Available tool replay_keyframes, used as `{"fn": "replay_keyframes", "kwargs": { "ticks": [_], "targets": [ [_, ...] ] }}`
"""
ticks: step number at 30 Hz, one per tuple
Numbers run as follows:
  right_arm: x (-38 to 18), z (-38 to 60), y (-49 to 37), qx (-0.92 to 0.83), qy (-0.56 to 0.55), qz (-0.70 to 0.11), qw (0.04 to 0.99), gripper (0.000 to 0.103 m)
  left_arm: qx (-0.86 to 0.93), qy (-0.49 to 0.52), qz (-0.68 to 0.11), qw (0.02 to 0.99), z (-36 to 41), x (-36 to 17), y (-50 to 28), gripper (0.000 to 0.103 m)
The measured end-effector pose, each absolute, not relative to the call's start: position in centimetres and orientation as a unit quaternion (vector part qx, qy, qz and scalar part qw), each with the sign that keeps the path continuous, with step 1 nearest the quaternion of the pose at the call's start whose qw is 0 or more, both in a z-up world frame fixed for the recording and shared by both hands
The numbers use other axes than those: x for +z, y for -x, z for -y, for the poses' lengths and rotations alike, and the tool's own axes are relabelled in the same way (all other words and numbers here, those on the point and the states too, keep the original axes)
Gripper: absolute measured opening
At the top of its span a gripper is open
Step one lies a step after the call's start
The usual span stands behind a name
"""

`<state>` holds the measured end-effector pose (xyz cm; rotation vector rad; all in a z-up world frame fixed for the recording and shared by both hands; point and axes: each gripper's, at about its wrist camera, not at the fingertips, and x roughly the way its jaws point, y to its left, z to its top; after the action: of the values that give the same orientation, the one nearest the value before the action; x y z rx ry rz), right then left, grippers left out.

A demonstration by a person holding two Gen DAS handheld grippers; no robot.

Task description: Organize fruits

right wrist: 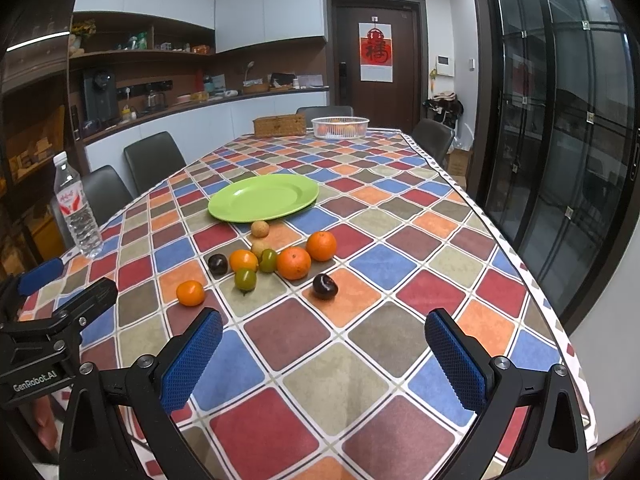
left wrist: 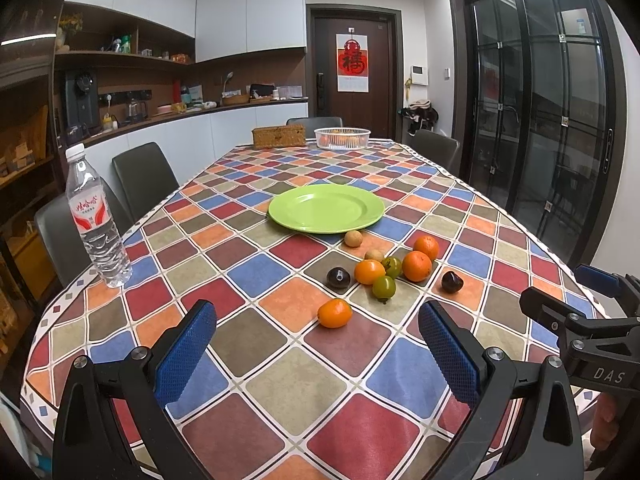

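An empty green plate (left wrist: 326, 208) (right wrist: 264, 198) lies mid-table. In front of it lie several small fruits: oranges (left wrist: 417, 266) (right wrist: 294, 263), a nearer small orange (left wrist: 335, 313) (right wrist: 191, 293), green tomatoes (left wrist: 384, 289) (right wrist: 245, 279), two dark plums (left wrist: 338, 278) (right wrist: 325, 286) and two tan longans (left wrist: 353, 238) (right wrist: 260, 228). My left gripper (left wrist: 316, 344) is open and empty, above the near table just short of the small orange. My right gripper (right wrist: 324, 354) is open and empty, short of the plum. Each gripper shows at the edge of the other's view.
A water bottle (left wrist: 96, 220) (right wrist: 76, 208) stands near the table's left edge. A woven box (left wrist: 279, 137) and a white basket (left wrist: 342, 138) sit at the far end. Chairs (left wrist: 144, 180) line the left side. The table's right edge (right wrist: 532, 280) runs beside glass doors.
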<state>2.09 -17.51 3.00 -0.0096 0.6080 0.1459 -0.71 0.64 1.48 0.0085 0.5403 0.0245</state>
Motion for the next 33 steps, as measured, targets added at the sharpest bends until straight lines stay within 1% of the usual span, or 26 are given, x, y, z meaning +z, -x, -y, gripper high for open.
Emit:
{"fn": "replay_keyframes", "kwargs": {
  "ticks": [9, 17, 33],
  "targets": [
    [2.9, 17.5, -2.0, 0.071, 0.005, -0.299, 0.951, 0.103, 0.011, -0.005, -0.269, 0.963, -0.6, 1.3, 0.9, 0.103],
    [4.0, 17.3, -2.8, 0.073, 0.007, -0.309, 0.948, 0.103, 0.01, -0.007, -0.283, 0.959, -0.3, 0.4, 0.3, 0.103],
    [0.8, 16.6, -7.2, 0.082, 0.016, -0.354, 0.932, 0.103, 0.003, -0.007, -0.346, 0.938, -0.3, -2.5, -4.1, 0.101]
  ]
}}
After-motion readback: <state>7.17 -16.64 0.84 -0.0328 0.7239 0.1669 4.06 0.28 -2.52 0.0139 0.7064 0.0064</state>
